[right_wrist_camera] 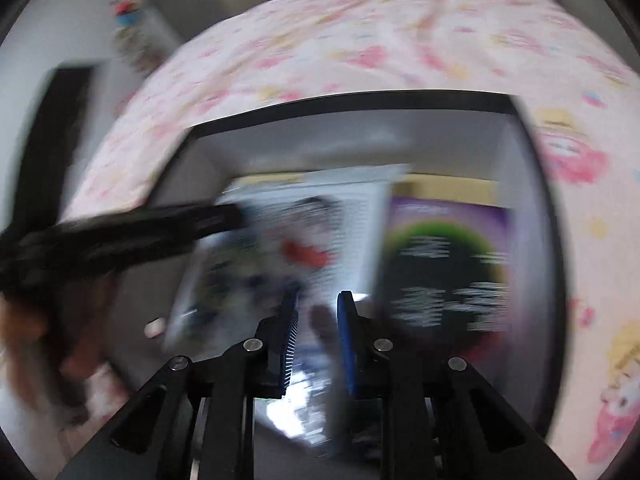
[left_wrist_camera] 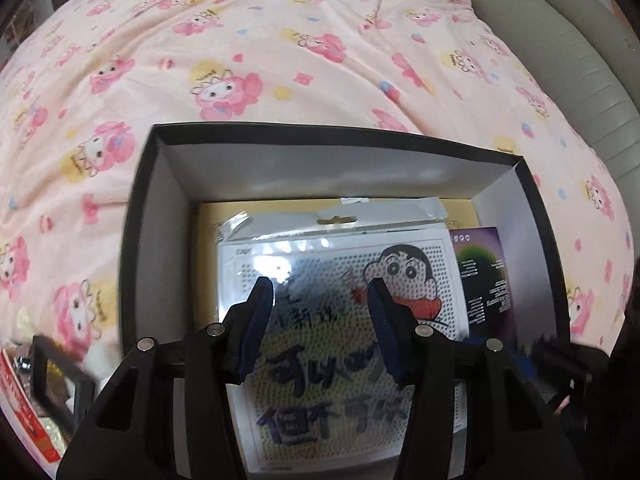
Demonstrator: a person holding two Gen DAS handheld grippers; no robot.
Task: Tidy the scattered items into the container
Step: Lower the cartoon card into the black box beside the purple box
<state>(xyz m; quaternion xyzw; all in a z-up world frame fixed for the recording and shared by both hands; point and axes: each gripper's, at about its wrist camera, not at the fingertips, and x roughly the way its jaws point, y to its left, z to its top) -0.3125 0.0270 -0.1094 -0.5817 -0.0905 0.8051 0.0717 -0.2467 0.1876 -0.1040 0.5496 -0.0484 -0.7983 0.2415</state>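
Hovering over the black box (left_wrist_camera: 136, 216) on the pink bedspread (left_wrist_camera: 280, 60), left gripper (left_wrist_camera: 320, 292) sits apart and empty above the cartoon pegboard pack (left_wrist_camera: 420, 280) inside, right gripper (right_wrist_camera: 318, 300) pinched together.

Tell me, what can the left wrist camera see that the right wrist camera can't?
Only the left wrist view shows the small black frame and red packet lying outside the box, plus the grey sofa. Only the right wrist view shows a dark doorway and the other tool's black arm. Both show the black box, cartoon pegboard pack, purple card and pink bedsheet.
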